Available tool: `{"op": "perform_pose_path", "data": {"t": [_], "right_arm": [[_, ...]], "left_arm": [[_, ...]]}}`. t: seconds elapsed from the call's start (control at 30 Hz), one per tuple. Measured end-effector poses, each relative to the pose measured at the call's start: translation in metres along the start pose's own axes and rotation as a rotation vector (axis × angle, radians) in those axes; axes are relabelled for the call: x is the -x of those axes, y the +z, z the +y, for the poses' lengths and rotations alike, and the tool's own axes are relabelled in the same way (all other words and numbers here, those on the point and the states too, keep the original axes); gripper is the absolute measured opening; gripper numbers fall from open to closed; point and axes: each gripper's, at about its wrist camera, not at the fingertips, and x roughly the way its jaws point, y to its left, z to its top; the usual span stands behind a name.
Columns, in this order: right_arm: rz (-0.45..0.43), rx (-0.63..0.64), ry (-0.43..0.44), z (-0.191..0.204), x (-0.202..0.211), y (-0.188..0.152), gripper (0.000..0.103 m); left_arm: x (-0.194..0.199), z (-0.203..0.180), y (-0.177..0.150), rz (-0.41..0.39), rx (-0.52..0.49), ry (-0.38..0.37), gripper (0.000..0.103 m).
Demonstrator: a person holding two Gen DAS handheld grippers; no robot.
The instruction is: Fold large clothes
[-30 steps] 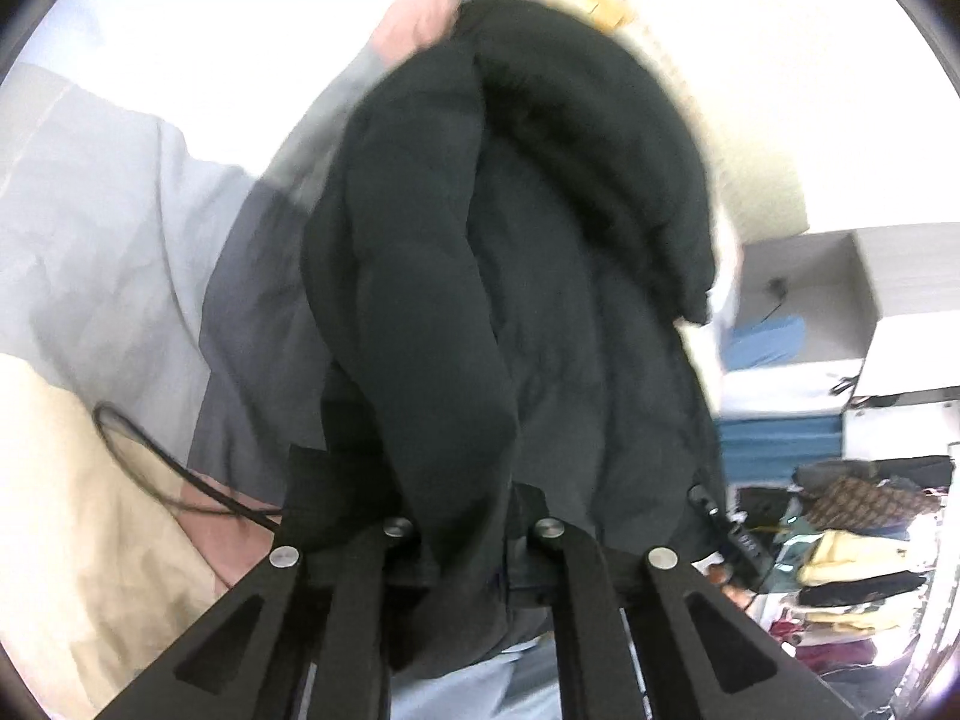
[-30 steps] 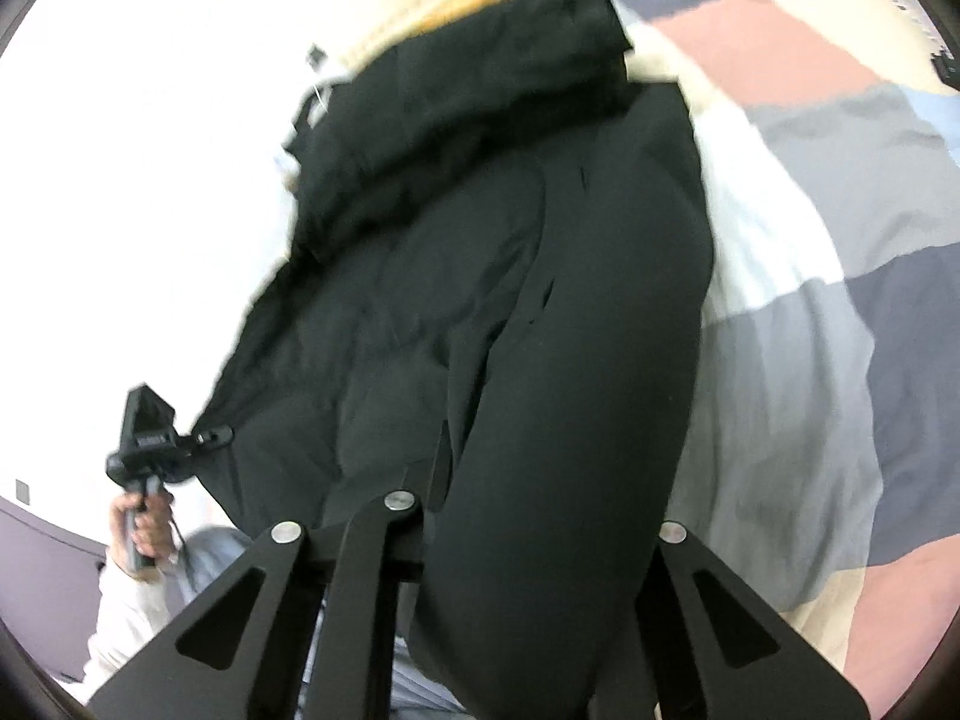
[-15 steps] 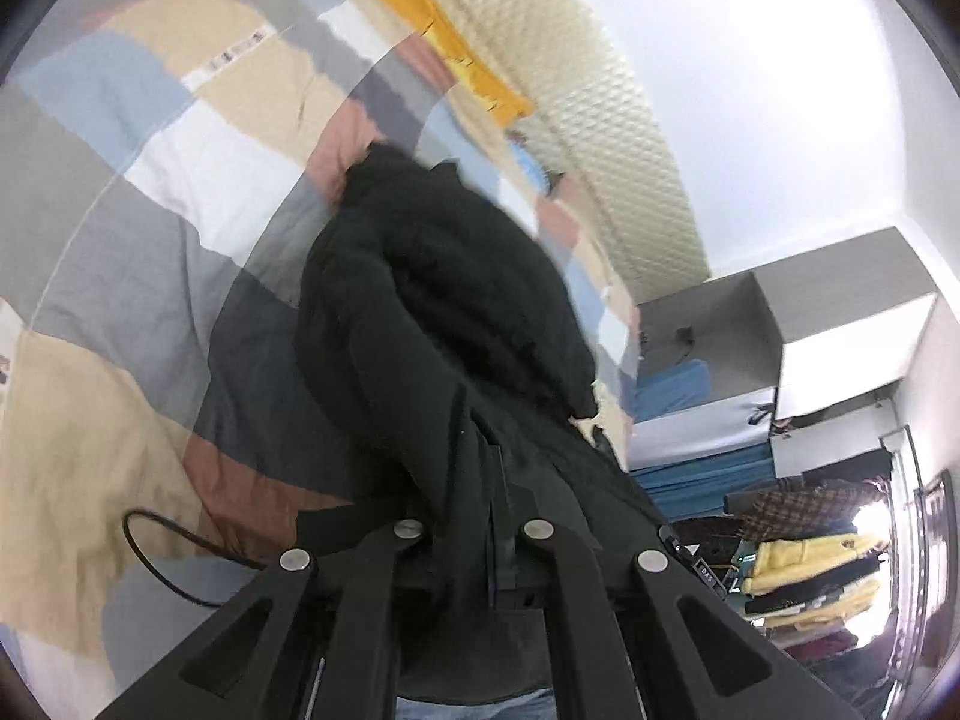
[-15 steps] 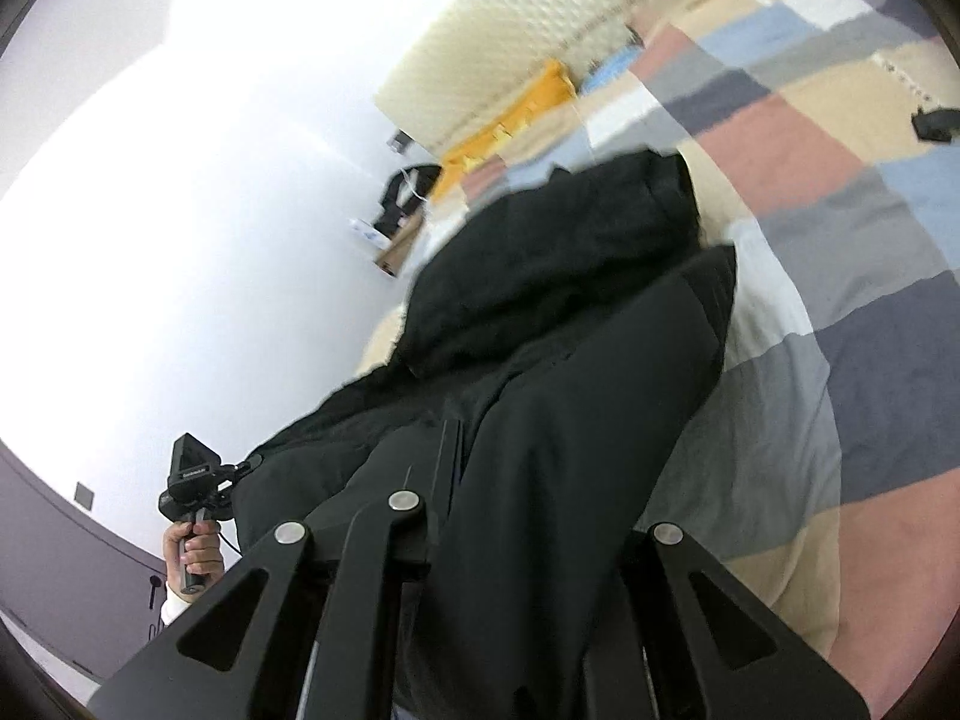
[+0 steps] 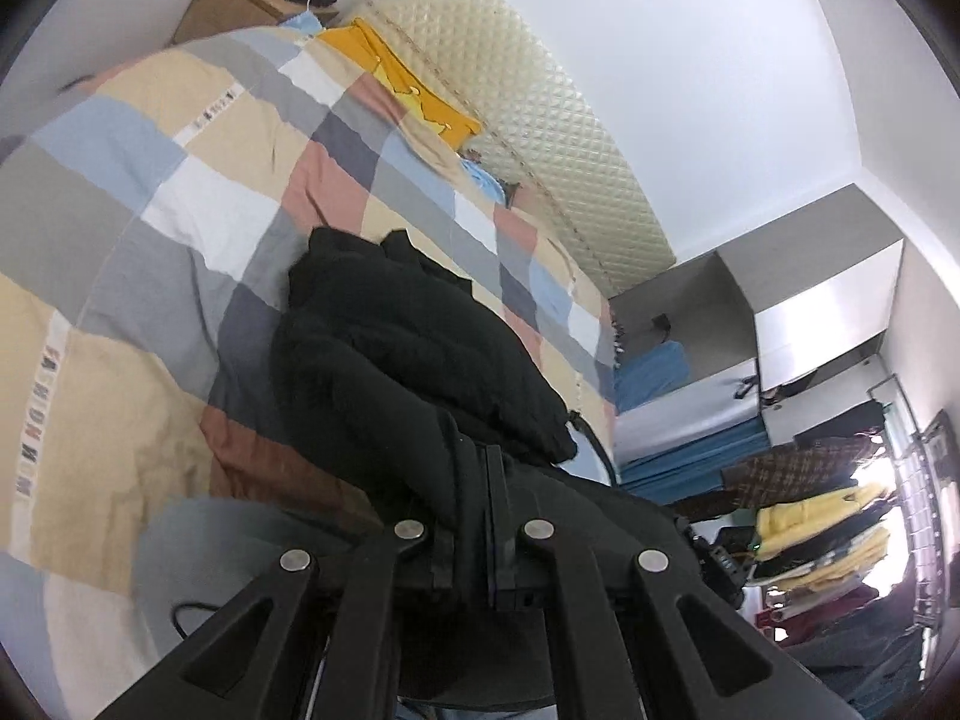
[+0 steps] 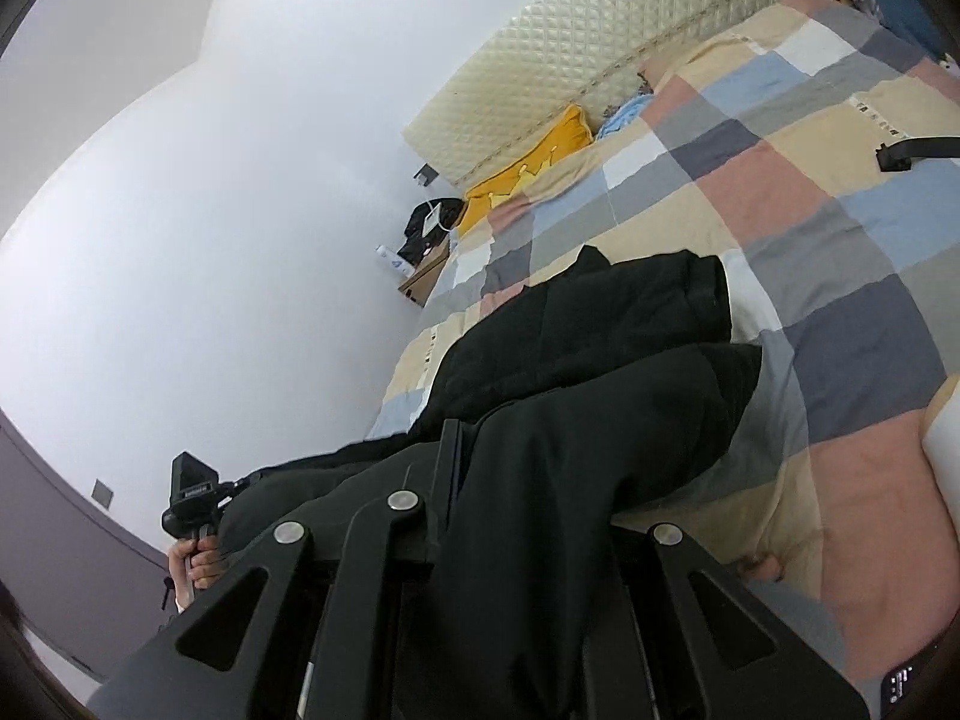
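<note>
We see a wide bed covered by a patchwork quilt [image 5: 180, 204] in beige, grey, pale blue, white and dusty pink, filling the left and centre of the left wrist view and the right half of the right wrist view. Along its far edge stands a cream quilted headboard [image 5: 540, 114], with a yellow cushion [image 5: 414, 90] and a small blue cloth [image 5: 486, 183] lying against it. A brown bedside cabinet [image 5: 225, 9] carrying dark items sits in the upper left corner of the left view, below a plain white wall [image 6: 240, 180]. At the right edge of that view we make out grey shelving [image 5: 798, 276] and a rack of hanging clothes [image 5: 816, 516] — yellow and dark garments, lit from behind.

The bulky black padded jacket [image 5: 414, 360] lies across the quilt at centre frame, its near edge rising to both tools. The left gripper [image 5: 480, 510] is clamped on a fold of the jacket, fingers nearly together. The right gripper [image 6: 474, 480] is likewise closed on the jacket's fabric, which drapes over its right finger. In the lower left of the right view, a hand [image 6: 195, 564] holds the other tool's handle.
</note>
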Motion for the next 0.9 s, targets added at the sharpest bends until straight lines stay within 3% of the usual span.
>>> {"op": "perform_pose_path", "data": {"t": [0.13,0.23,0.47,0.67,0.9], "right_arm": [[-0.023,-0.019,-0.009,0.004,-0.007,0.027,0.011],[-0.002,-0.058,-0.056,-0.005,-0.029,0.062,0.011],[0.005,-0.075,-0.156,-0.014,-0.057,0.121,0.011],[-0.012,-0.103,-0.184,-0.026,-0.086,0.157,0.011],[0.008,-0.104,-0.263,-0.041,-0.12,0.192,0.011]], "left_arm": [[-0.005,-0.009,0.025,-0.011,-0.011,0.043,0.004],[-0.015,-0.027,0.061,-0.019,-0.03,0.122,0.005],[-0.059,-0.07,0.115,-0.076,-0.17,0.276,0.005],[-0.098,-0.087,0.151,-0.136,-0.256,0.393,0.005],[-0.15,-0.096,0.189,-0.133,-0.324,0.516,0.006]]}}
